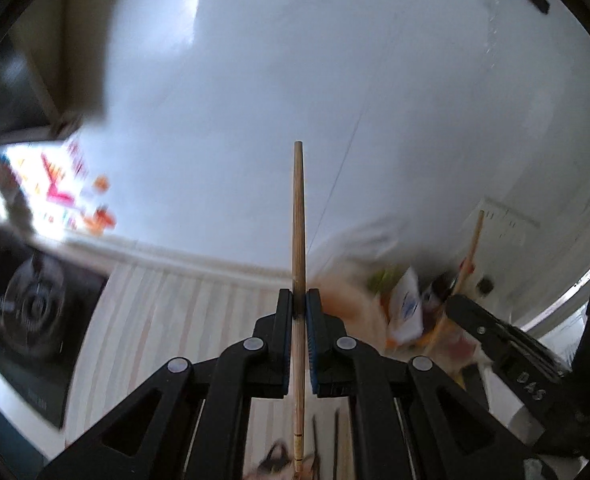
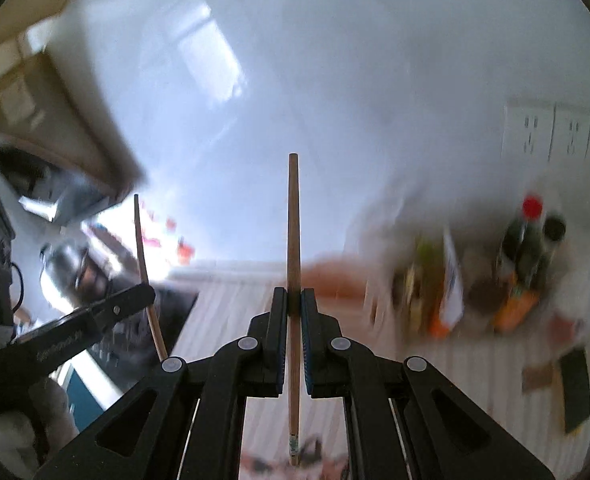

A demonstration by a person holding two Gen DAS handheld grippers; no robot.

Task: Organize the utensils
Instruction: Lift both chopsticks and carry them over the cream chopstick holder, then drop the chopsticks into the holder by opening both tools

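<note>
My left gripper [image 1: 299,300] is shut on a light wooden chopstick [image 1: 298,208] that stands upright between its pads, its tip well above the fingers. My right gripper [image 2: 294,298] is shut on a second, darker wooden chopstick [image 2: 293,216], held the same way. In the left wrist view the right gripper [image 1: 461,298] shows at the right edge with its chopstick [image 1: 475,236]. In the right wrist view the left gripper [image 2: 143,292] appears at the left with its chopstick [image 2: 143,248]. Both views are blurred by motion.
A striped cloth [image 1: 167,308] covers the counter below. A gas hob [image 1: 31,304] lies at the left. Sauce bottles [image 2: 529,248] and packets [image 2: 451,292] stand against the white tiled wall [image 2: 335,80]. Wall sockets [image 2: 551,132] sit at the right. More utensils [image 1: 327,448] lie under the left gripper.
</note>
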